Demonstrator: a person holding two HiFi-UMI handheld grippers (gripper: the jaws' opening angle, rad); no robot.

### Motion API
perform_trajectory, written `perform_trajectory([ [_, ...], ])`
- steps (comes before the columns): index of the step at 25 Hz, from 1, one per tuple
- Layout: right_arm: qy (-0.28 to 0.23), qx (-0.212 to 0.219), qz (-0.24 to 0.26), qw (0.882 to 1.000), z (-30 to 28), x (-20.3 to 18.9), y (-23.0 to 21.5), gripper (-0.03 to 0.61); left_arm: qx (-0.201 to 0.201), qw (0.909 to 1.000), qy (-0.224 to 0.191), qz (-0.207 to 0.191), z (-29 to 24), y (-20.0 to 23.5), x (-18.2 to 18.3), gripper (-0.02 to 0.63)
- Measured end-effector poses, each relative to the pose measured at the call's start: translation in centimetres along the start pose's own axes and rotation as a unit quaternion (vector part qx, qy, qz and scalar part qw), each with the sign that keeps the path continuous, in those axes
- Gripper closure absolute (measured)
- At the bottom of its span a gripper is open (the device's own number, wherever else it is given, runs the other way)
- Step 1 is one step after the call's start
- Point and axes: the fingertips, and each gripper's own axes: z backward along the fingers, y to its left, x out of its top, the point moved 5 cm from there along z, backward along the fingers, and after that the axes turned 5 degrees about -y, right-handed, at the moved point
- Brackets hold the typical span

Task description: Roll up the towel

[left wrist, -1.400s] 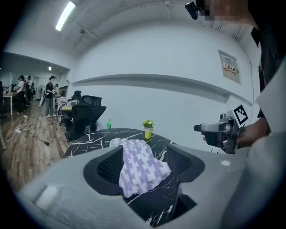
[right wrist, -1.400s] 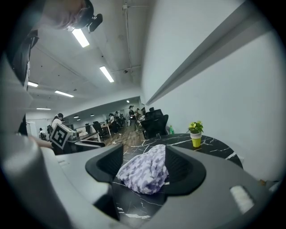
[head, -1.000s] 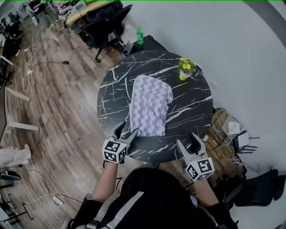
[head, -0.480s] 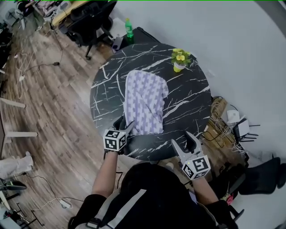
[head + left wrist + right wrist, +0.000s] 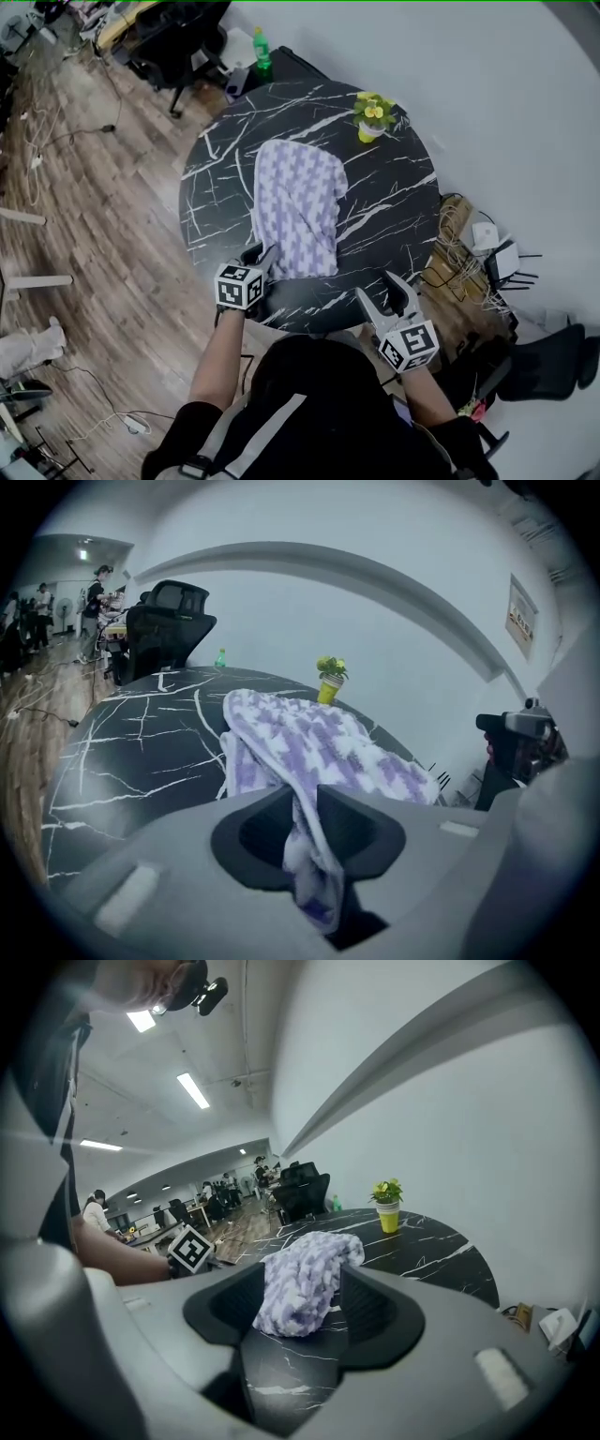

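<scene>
The purple-and-white checked cloth towel point(image 5: 295, 202) lies lengthwise on the round black marbled tabletop point(image 5: 398, 206), with its near end at the tabletop's near edge. The left hand-held gripper point(image 5: 260, 256) has just been closing and pinches the towel's near-left corner. The right hand-held gripper point(image 5: 382, 289) hangs released beside the near-right corner, seemingly clear of the cloth. It should bite that corner equally deep, so the first turn starts straight and tight.
</scene>
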Motion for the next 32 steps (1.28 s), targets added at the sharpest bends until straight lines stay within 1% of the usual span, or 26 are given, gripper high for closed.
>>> perform_trajectory([
  [2, 0.005, 0.003, 0.002, 1.000, -0.2, 0.0, -0.1, 0.330, -0.014, 0.9998, -0.012, -0.005, 0.1, -1.1, 0.6, 0.567],
  [3, 0.006, 0.004, 0.002, 1.000, -0.3, 0.0, -0.3, 0.330, -0.020, 0.9996, -0.016, -0.012, 0.1, -1.8, 0.9, 0.583],
  [6, 0.011, 0.010, 0.004, 1.000, -0.8, 0.2, -0.9, 0.333, -0.042, 0.9979, -0.021, -0.045, -0.1, -4.3, 1.7, 0.588],
  [8, 0.013, 0.018, 0.008, 1.000, -1.6, 0.5, -1.4, 0.334, -0.064, 0.9955, -0.020, -0.067, -0.3, -6.3, 1.9, 0.589],
  [10, 0.015, 0.027, 0.012, 0.999, -2.8, 1.1, -1.9, 0.341, -0.085, 0.9917, -0.012, -0.096, -0.5, -8.3, 1.8, 0.589],
  [13, 0.028, 0.048, 0.012, 0.998, -5.1, 1.8, -2.6, 0.344, -0.105, 0.9850, -0.003, -0.137, -1.1, -10.9, 1.2, 0.588],
  [16, 0.049, 0.081, 0.030, 0.995, -8.0, 2.7, -2.5, 0.353, -0.129, 0.9809, 0.002, -0.146, -1.7, -13.4, 0.7, 0.588],
  [18, 0.067, 0.112, 0.050, 0.990, -9.9, 3.1, -1.6, 0.357, -0.138, 0.9796, 0.004, -0.146, -1.9, -14.7, 0.3, 0.588],
  [20, 0.088, 0.147, 0.066, 0.983, -11.9, 3.1, -0.2, 0.365, -0.140, 0.9797, 0.005, -0.144, -2.0, -15.5, -0.1, 0.588],
  [22, 0.115, 0.183, 0.082, 0.973, -13.6, 2.5, 1.4, 0.376, -0.140, 0.9802, 0.010, -0.140, -2.1, -16.1, -0.7, 0.588],
  [26, 0.173, 0.243, 0.142, 0.944, -16.7, 0.1, 4.6, 0.376, -0.137, 0.9823, 0.015, -0.127, -2.4, -16.8, -1.8, 0.586],
  [29, 0.195, 0.273, 0.183, 0.924, -18.7, -0.9, 6.7, 0.376, -0.121, 0.9857, 0.017, -0.116, -2.0, -16.8, -2.5, 0.586],
  [32, 0.204, 0.286, 0.211, 0.912, -20.6, -1.1, 8.3, 0.377, -0.102, 0.9897, 0.011, -0.100, -1.2, -16.5, -3.2, 0.586],
])
